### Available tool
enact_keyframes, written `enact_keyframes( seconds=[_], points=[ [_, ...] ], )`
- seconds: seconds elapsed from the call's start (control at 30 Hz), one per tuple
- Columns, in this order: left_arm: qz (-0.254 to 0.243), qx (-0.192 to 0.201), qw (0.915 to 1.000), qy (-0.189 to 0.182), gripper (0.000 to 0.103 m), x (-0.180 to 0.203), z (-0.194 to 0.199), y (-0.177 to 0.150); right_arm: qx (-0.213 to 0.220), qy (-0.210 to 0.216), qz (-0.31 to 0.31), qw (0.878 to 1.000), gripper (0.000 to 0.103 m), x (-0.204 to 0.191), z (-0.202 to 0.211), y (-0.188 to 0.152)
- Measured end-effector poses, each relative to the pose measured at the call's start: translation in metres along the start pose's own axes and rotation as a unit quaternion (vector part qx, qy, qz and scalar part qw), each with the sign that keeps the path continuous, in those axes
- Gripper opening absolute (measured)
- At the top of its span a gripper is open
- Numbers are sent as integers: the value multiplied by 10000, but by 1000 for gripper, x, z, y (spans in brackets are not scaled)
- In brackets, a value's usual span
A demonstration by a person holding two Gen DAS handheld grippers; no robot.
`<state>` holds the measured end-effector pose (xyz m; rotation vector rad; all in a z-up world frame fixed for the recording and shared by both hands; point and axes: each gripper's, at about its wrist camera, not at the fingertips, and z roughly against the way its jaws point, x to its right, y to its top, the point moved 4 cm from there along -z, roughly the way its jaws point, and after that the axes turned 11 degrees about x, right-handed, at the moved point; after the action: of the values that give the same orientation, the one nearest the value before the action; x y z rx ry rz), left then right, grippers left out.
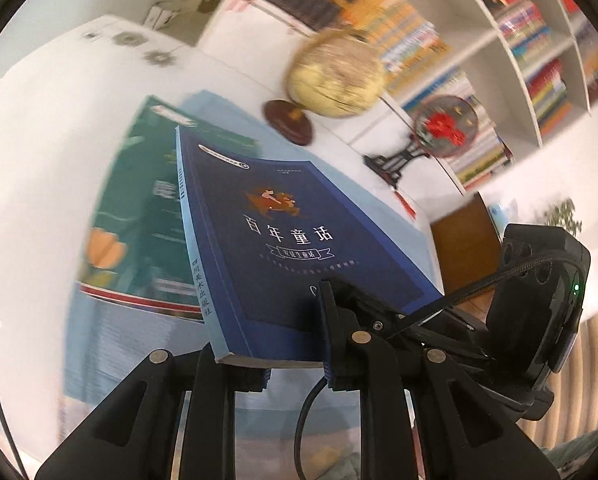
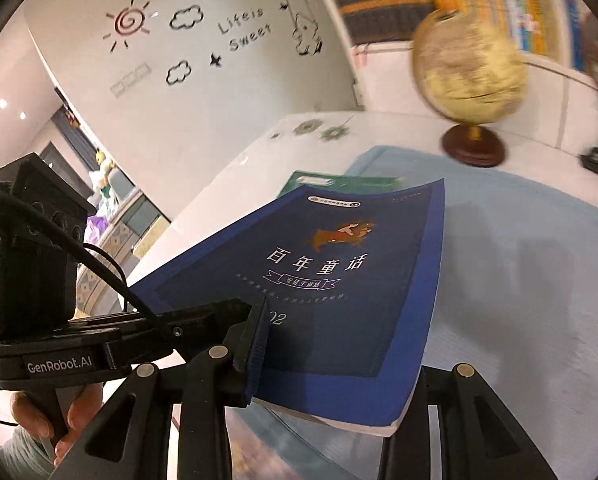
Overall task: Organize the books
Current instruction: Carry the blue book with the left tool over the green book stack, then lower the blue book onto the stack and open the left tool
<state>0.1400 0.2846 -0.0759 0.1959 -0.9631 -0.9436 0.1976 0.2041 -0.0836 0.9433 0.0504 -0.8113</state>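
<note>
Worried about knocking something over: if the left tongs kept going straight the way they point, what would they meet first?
Probably the green book lying on the light blue mat, beyond the blue book that the left tongs grip; the globe stands further back. Depth is unclear.

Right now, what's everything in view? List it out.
blue book: one, dark blue, held off the mat by both grippers
green book: one, green, flat on the mat behind the blue book
mat: one, light blue, on the table
table: one, white
globe: one, tan on a brown base, far side of the table
fan ornament: one, red on a black stand, right of the globe
shelves: white, full of mixed-colour books
left gripper: black, shut on the blue book
right gripper: black, shut on the blue book
hand: one, on the left gripper's handle
</note>
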Motion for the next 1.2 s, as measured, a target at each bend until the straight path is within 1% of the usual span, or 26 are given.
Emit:
enact_keyframes(
  seconds=[0.07, 0.17, 0.27, 0.37, 0.43, 0.5, 0.63, 0.7, 0.8, 0.87, 0.97, 1.07, 1.2],
  points=[
    [47, -85, 10000, -16, 16, -19, -4, 7, -63, -107, -20, 9999, 35, -8, -17, -1],
    [51, -189, 9998, -78, 16, -37, -11, 15, -87, -240, -172, 9995, 36, -11, -35, 1],
    [22, -256, 9996, -124, 16, -47, -18, 22, -107, -351, -407, 9985, 36, -8, -49, 2],
    [121, -362, 9991, -209, 16, -57, -26, 28, -181, -383, -702, 9966, 37, -1, -61, 4],
    [179, -433, 9986, -236, 16, -62, -30, 30, -213, -441, -845, 9952, 40, 6, -65, 6],
    [195, -513, 9983, -198, 18, -67, -33, 30, -276, -510, -1011, 9932, 44, 11, -71, 5],
    [228, -651, 9976, -95, 22, -78, -32, 28, -414, -538, -1268, 9896, 44, 15, -77, 0],
    [252, -655, 9975, -32, 22, -83, -31, 27, -490, -549, -1328, 9884, 45, 15, -79, -2],
    [200, -676, 9973, 217, 25, -90, -30, 25, -583, -535, -1381, 9873, 47, 12, -83, -9],
    [50, -671, 9967, 451, 25, -92, -27, 22, -690, -539, -1381, 9865, 48, 10, -87, -12],
    [-89, -671, 9948, 766, 25, -95, -21, 19, -778, -570, -1377, 9858, 52, 9, -92, -18],
    [-179, -607, 9934, 962, 25, -95, -13, 19, -788, -604, -1334, 9861, 56, 8, -89, -19],
    [-320, -527, 9915, 1145, 25, -94, -7, 23, -852, -656, -1279, 9859, 56, 8, -85, -23]
  ],
)
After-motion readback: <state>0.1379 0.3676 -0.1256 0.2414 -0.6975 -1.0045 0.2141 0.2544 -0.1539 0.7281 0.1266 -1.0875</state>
